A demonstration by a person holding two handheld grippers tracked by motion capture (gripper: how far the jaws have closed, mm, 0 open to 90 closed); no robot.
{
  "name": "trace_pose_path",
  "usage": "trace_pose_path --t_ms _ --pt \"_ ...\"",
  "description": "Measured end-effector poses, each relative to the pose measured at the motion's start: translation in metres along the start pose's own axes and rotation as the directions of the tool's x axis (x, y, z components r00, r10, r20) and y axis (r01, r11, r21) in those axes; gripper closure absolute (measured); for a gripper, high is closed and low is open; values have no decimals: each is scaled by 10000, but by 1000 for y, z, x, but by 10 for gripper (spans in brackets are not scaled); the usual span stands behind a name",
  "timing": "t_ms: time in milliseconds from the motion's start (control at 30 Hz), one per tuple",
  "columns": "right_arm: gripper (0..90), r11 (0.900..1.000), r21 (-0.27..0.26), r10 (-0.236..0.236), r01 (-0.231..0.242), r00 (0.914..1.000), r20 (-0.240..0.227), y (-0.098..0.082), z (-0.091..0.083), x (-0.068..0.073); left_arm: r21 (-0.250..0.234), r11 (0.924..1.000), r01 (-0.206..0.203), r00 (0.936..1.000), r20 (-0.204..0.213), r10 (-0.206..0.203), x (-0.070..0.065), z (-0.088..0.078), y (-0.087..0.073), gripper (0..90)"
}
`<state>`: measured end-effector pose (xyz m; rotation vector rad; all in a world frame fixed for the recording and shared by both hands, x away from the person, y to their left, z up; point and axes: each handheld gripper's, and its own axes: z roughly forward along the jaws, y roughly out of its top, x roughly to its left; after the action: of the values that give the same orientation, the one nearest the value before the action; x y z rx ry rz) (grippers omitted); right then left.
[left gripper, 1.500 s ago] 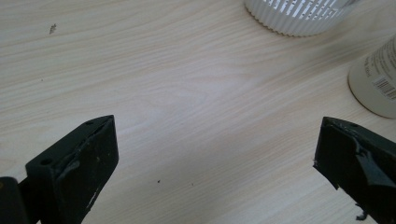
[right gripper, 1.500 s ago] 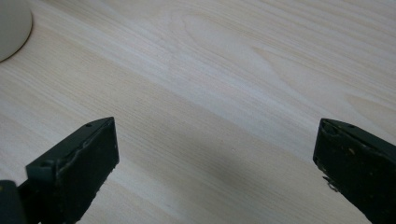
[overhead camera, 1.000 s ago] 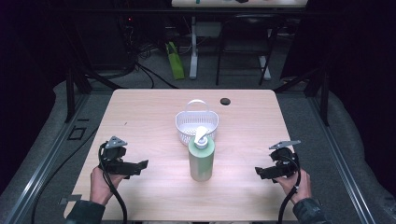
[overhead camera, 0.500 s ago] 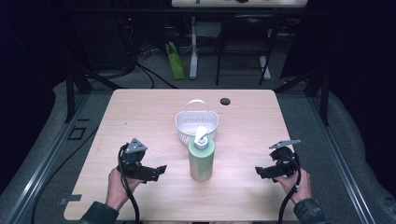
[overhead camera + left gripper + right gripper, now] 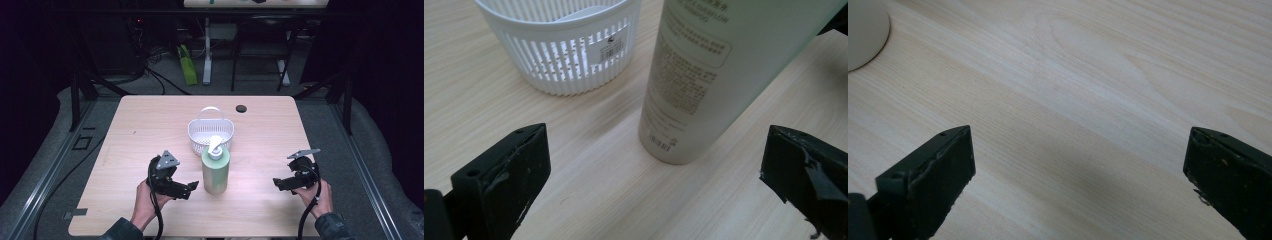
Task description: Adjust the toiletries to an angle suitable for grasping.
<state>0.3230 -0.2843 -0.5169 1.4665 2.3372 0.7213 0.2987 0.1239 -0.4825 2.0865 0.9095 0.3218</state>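
Observation:
A pale green pump bottle (image 5: pixel 215 172) stands upright in the middle of the wooden table (image 5: pixel 150 125); its lower body (image 5: pixel 704 75) looms close in the left gripper view. Just behind it sits a white slotted basket (image 5: pixel 211 132) (image 5: pixel 559 45) with a handle. My left gripper (image 5: pixel 190 186) is open, a short way left of the bottle and pointing at it, with the bottle's base ahead between the jaws (image 5: pixel 659 170). My right gripper (image 5: pixel 278 183) stands open well to the right of the bottle, over bare wood (image 5: pixel 1078 165). A sliver of the bottle's base (image 5: pixel 865 30) shows in the right gripper view.
A small black round thing (image 5: pixel 241 108) lies near the table's far edge, right of centre. Beyond the table are dark floor, cables, a green object (image 5: pixel 187 70) and metal stand legs (image 5: pixel 207 55).
My left gripper has moved right across the table, from near the left edge to just beside the bottle. The right gripper has stayed put.

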Motion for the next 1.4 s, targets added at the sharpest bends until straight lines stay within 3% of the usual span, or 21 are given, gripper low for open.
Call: trace_pose_path --t_ms 600,1200,1267,1400 --pt "0 10000 -3 19 -19 10000 25 -1 0 -3 -718 9969 -324 9989 312 347 -31 24 26 0" --pt "0 9999 -32 167 -167 9998 66 -3 -2 -5 -1541 9873 -387 9990 -269 349 -44 45 38 5" --pt "0 9998 -41 180 -180 9998 54 -4 -2 -5 -1578 9867 -395 9990 -258 359 -45 46 38 79" --pt "0 9999 -22 168 -168 9998 60 -3 -2 -5 -1649 9854 -411 9988 -323 363 -45 46 38 113"
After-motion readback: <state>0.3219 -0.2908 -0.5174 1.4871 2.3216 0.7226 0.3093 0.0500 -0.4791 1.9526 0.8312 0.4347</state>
